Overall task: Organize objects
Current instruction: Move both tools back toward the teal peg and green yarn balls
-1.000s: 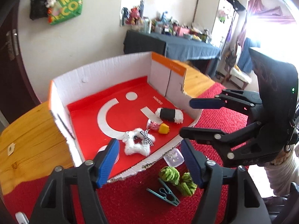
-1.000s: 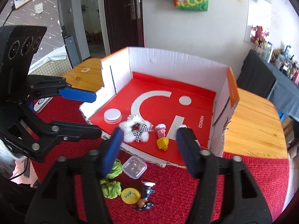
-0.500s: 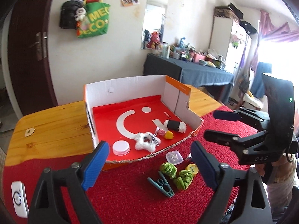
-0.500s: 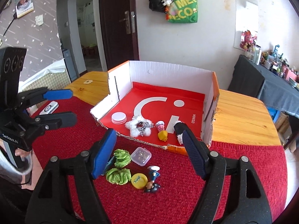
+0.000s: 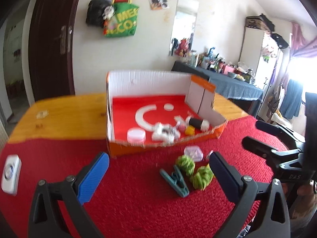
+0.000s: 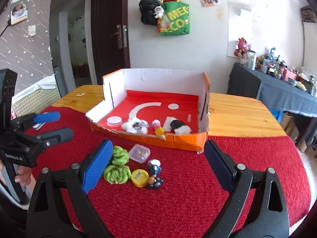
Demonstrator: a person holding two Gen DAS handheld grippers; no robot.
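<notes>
Two tongs, our left tongs and right tongs, are opening with nothing between them; loose green yarn balls probably wait by the torn orange cardboard box mid-desk.

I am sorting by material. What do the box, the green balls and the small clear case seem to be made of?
Box: corrugated cardboard, matte; its torn front edge shows brown fluting. Green balls: probably yarn or chenille, fuzzy and ribbed. Clear case: likely hard plastic, glossy and see-through with rounded corners.
</notes>
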